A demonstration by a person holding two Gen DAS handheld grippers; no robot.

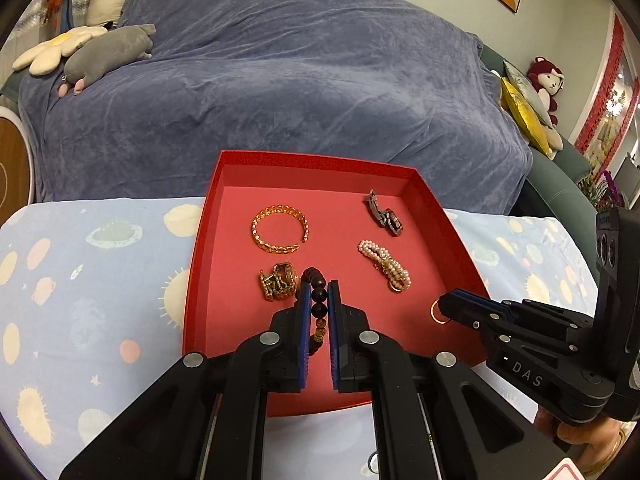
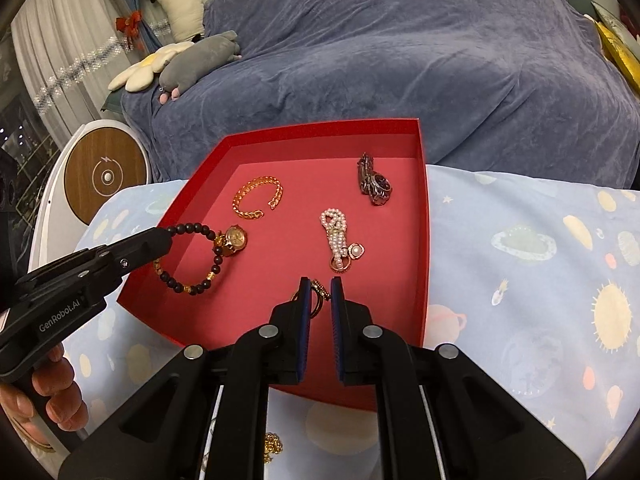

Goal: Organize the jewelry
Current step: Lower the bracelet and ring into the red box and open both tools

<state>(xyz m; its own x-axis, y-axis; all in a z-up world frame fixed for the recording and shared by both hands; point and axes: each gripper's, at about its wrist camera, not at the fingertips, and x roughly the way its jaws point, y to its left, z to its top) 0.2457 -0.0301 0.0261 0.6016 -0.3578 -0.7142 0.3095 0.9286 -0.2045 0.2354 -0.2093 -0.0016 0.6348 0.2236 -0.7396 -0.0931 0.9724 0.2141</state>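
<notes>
Over the shallow red cardboard tray [image 1: 424, 184], left gripper [image 1: 319, 294] clamped on the dark wooden bead bracelet [image 2: 192, 258], right gripper [image 2: 320, 290] pinching thin gold rings [image 2: 316, 300]. Risk: dangling beads snag the gold watch [image 2: 234, 238]; rings slip, roll.

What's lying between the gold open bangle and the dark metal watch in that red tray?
Nothing: between the gold bangle and the dark watch only bare tray floor shows, in both wrist views. The pearl bracelet lies nearer the camera.
</notes>
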